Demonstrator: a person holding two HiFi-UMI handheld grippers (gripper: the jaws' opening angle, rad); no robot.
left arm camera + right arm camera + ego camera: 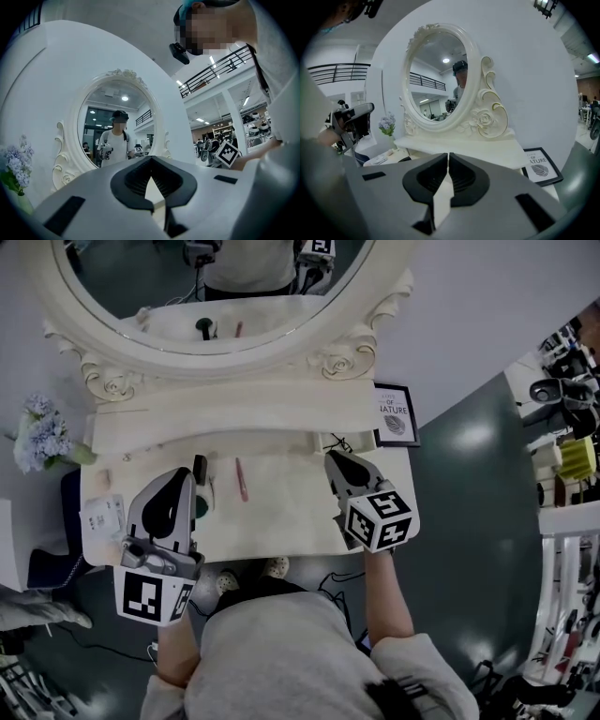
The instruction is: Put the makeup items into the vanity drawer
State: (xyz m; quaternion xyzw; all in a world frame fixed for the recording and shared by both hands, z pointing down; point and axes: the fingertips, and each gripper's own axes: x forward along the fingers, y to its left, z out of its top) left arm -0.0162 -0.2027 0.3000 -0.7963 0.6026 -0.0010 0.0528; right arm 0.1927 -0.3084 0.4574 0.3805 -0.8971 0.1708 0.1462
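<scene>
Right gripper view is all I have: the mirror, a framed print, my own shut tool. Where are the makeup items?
Observer: In the head view a pink pencil lies on the vanity top, off to the left of your right tool.
Operator: Anything else near it?
Observer: A dark stick-like item lies just left of the pencil, right beside the tip of the left tool.
Operator: Is the left tool carrying anything?
Observer: No. The left gripper view shows its jaws together with nothing between them.
</scene>
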